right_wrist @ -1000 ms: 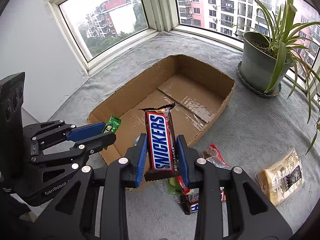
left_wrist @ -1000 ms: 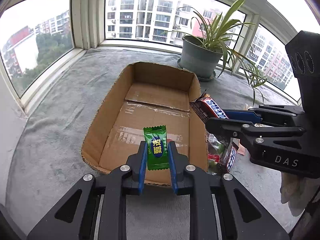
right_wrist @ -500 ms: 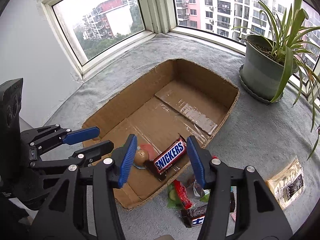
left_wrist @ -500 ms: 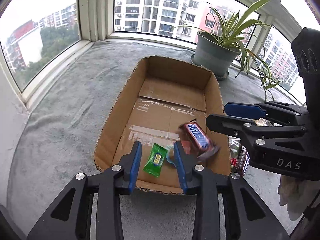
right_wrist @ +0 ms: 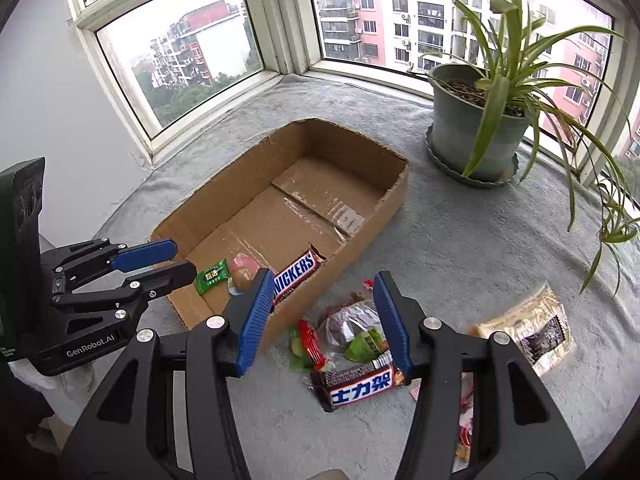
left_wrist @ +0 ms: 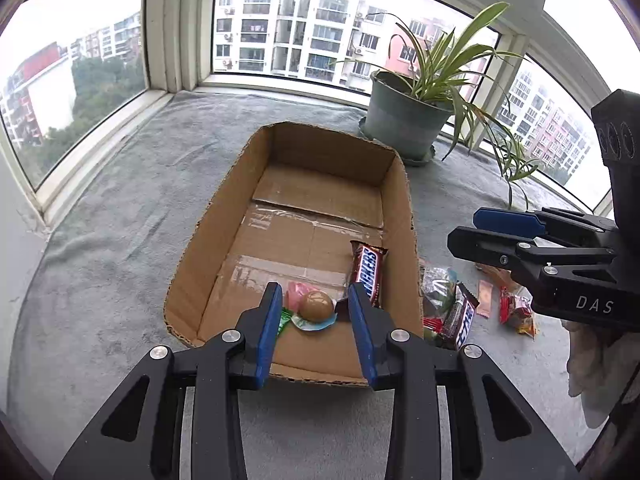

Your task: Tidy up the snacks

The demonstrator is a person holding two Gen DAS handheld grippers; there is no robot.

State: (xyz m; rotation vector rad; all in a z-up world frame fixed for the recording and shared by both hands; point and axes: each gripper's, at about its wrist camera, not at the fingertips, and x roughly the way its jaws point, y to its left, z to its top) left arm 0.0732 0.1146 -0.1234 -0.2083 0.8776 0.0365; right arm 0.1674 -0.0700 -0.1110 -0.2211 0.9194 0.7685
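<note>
Both drops are done. My left gripper (left_wrist: 316, 328) is spread and empty over the near end of the cardboard box (right_wrist: 384, 200); a second ago it pinched the green candy (right_wrist: 211, 276), which now lies on the box floor at the near corner. My right gripper (right_wrist: 320, 320) is spread too, nothing between the pads. The Snickers bar (right_wrist: 298, 274) it held upright a second ago now lies flat inside the box against the right wall, beside a brown round sweet (left_wrist: 316, 306) and a pink one (left_wrist: 296, 294). The right gripper has swung off the box and now hangs over the loose pile (right_wrist: 348, 336) on the grey cloth (right_wrist: 460, 264), just beside the box wall.

Three or four snacks are boxed, I'd say, with plenty left to move. Under my right pads sits a second Snickers with Chinese lettering (right_wrist: 360, 384), and a beige packet (right_wrist: 532, 332) lies further right.

For room, the far half of the box is bare, and its low torn rim is the only thing to clear. The potted plant (right_wrist: 476, 128) stands beyond the far corner, its leaves trailing over the right side of the cloth.
</note>
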